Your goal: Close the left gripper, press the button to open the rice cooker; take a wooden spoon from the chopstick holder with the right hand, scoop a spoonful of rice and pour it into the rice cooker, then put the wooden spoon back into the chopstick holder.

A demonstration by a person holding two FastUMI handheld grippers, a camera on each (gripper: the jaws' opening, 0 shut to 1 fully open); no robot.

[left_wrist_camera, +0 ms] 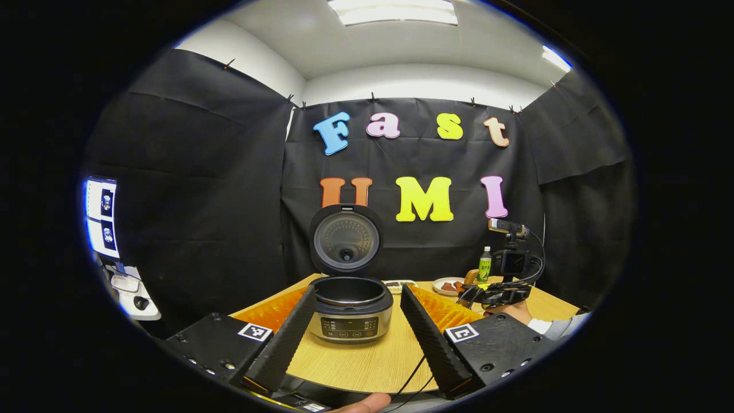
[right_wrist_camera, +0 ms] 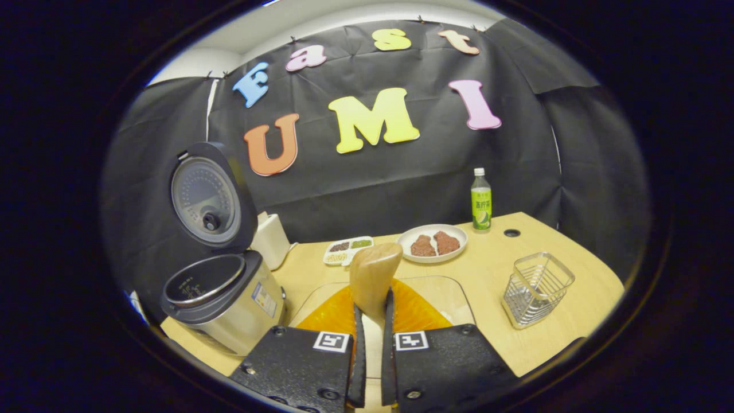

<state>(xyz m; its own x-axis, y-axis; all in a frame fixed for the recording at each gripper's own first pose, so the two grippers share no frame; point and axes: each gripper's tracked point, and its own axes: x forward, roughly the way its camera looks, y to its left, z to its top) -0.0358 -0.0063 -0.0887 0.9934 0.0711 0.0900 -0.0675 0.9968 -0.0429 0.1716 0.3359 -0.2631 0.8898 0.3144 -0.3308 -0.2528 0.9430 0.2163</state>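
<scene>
The left tongs (left_wrist_camera: 356,312) stand released, their two ribbed fingers splayed wide to either side of the rice cooker (left_wrist_camera: 350,308), touching nothing. The cooker is a squat round drum of brushed metal with a dark control panel on its front; its domed lid (left_wrist_camera: 346,238) stands upright at 12 o'clock above the open pot.

In the right gripper view the right tongs (right_wrist_camera: 371,321) are clenched on the wooden spoon (right_wrist_camera: 374,275), whose smooth, pale bowl rises between the fingers at 12 o'clock, over a clear glass dish (right_wrist_camera: 453,295) with orange contents. The chopstick holder (right_wrist_camera: 537,289), a square wire basket, sits on the light wood-grain table (right_wrist_camera: 545,244) at 3 o'clock of the spoon, well apart. Behind the spoon lie a white plate (right_wrist_camera: 433,243) with two brown lumps and a small divided tray (right_wrist_camera: 347,250); a green-labelled bottle (right_wrist_camera: 480,201) stands upright at 1 o'clock.
</scene>
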